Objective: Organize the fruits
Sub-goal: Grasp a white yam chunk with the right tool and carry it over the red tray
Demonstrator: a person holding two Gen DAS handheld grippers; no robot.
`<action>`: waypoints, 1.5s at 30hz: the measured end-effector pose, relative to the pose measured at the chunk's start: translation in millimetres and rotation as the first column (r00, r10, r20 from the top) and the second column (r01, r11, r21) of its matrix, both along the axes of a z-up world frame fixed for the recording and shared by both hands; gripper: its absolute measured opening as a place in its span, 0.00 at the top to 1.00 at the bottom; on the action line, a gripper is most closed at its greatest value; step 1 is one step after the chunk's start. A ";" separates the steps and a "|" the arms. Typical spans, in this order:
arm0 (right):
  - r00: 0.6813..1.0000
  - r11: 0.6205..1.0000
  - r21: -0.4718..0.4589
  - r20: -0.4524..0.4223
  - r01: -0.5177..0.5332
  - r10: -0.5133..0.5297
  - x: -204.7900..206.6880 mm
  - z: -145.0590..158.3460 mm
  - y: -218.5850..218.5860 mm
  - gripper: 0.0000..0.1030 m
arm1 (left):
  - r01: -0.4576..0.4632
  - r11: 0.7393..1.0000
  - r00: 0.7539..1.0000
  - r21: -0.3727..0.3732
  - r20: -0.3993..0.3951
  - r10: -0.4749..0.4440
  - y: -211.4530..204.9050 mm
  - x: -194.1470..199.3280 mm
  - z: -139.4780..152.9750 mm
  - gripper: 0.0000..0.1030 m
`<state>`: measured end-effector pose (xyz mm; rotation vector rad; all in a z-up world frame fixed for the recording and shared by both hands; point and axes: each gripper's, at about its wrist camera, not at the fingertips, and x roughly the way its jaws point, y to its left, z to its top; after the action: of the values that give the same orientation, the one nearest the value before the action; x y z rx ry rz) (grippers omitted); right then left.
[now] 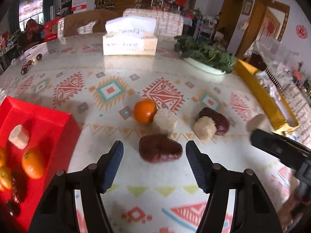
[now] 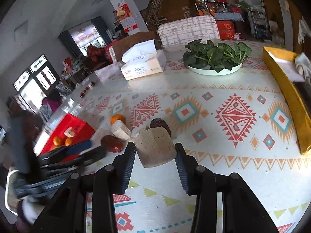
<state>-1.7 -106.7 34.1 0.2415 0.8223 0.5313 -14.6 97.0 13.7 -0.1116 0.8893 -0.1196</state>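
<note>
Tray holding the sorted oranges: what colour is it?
Bright red tray, clearest in the left wrist view.

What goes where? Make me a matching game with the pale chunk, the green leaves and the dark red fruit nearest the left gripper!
Things:
1. pale chunk
2. green leaves
3. dark red fruit

Places:
A. piled on a white plate
B. lying on the tablecloth, between the fingers of the open left gripper, untouched
C. gripped between the pads of the right gripper

Pairs: 1-C, 2-A, 3-B
</note>
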 end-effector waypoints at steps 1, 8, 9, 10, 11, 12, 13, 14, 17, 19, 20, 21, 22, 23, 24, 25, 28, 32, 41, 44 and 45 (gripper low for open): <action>1.000 1.000 0.002 0.000 0.000 0.000 0.0 -0.4 -0.5 0.56 | 0.006 1.000 1.000 0.011 -0.010 -0.006 -2.8 3.0 -2.2 0.36; 1.000 1.000 -0.017 0.006 -0.010 0.010 0.3 -1.0 2.8 0.56 | 0.009 1.000 1.000 0.027 0.004 -0.009 -3.5 -5.7 0.3 0.53; 1.000 1.000 -0.024 0.008 -0.011 0.011 0.0 -1.7 4.5 0.56 | 0.006 1.000 1.000 0.018 0.011 -0.006 -1.8 -9.5 3.2 0.53; 1.000 0.999 -0.032 0.011 -0.012 0.013 -0.7 -2.2 5.8 0.56 | 0.004 1.000 1.000 0.004 0.019 -0.004 0.4 -13.9 7.0 0.53; 1.000 0.999 -0.037 0.013 -0.014 0.015 -1.1 -2.9 6.8 0.56 | 0.002 1.000 1.000 -0.015 0.030 -0.001 4.1 -21.4 12.4 0.53; 1.000 0.999 -0.040 0.014 -0.016 0.017 -1.0 -3.6 7.7 0.56 | -0.006 0.999 0.999 -0.037 0.046 0.007 10.0 -31.5 19.4 0.53; 1.000 0.999 -0.044 0.015 -0.018 0.018 -1.4 -4.2 8.9 0.56 | -0.014 0.998 0.998 -0.055 0.060 0.017 16.4 -40.4 25.5 0.53; 1.000 0.999 -0.049 0.015 -0.020 0.020 -1.9 -5.0 10.3 0.56 | -0.021 0.997 0.997 -0.071 0.069 0.026 22.2 -47.0 30.7 0.53; 1.000 0.998 -0.062 0.011 -0.026 0.027 -2.7 -8.3 14.2 0.56 | -0.066 0.990 0.991 -0.122 0.108 0.079 53.4 -74.8 48.2 0.53; 0.999 0.997 -0.074 0.013 -0.029 0.030 -3.5 -9.7 18.0 0.56 | -0.114 0.985 0.983 -0.129 0.130 0.131 77.9 -91.2 56.7 0.53; 0.999 0.996 -0.080 0.015 -0.030 0.032 -4.4 -10.1 19.8 0.56 | -0.149 0.981 0.976 -0.126 0.141 0.167 93.7 -100.3 60.3 0.53; 0.999 0.996 -0.086 0.018 -0.034 0.035 -5.7 -10.1 22.2 0.56 | -0.181 0.976 0.969 -0.124 0.147 0.198 107.0 -106.9 62.3 0.53; 0.999 0.995 -0.091 0.022 -0.037 0.039 -7.3 -10.1 24.4 0.56 | -0.225 0.966 0.958 -0.125 0.153 0.242 126.1 -116.2 64.0 0.53; 0.999 0.994 -0.097 0.026 -0.041 0.044 -9.3 -9.5 27.8 0.56 | -0.253 0.959 0.950 -0.126 0.153 0.271 138.2 -121.8 64.1 0.53; 0.998 0.994 -0.102 0.027 -0.046 0.049 -11.5 -8.3 32.5 0.56 | -0.285 0.950 0.941 -0.126 0.150 0.303 152.2 -128.0 63.3 0.53; 0.998 0.993 -0.109 0.030 -0.051 0.055 -13.6 -6.7 37.4 0.56 | -0.317 0.940 0.931 -0.124 0.148 0.333 165.6 -133.6 62.1 0.53; 0.993 0.987 -0.130 0.049 -0.098 0.105 -27.2 3.0 62.5 0.56 | -0.408 0.909 0.898 -0.088 0.143 0.417 200.0 -145.7 54.5 0.53; 0.974 0.972 -0.090 0.045 -0.217 0.222 -45.2 17.8 111.1 0.56 | -0.468 0.876 0.871 -0.113 0.109 0.479 233.6 -151.0 39.3 0.53; 0.881 0.870 -0.173 0.028 -0.461 0.472 -76.1 21.2 244.5 0.56 | -0.473 0.872 0.872 -0.127 0.071 0.484 261.4 -140.1 18.3 0.53; 0.859 0.842 -0.202 0.005 -0.500 0.511 -80.7 10.2 271.5 0.56 | -0.456 0.877 0.880 -0.150 0.070 0.470 262.8 -140.3 16.0 0.53; 0.854 0.834 -0.212 -0.002 -0.509 0.520 -81.8 6.1 278.3 0.56 | -0.455 0.877 0.880 -0.157 0.073 0.469 263.3 -141.3 16.2 0.53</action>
<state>-83.6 171.7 40.2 -0.1984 0.8821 0.9499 -155.9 360.3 29.9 -0.4397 0.7231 0.2623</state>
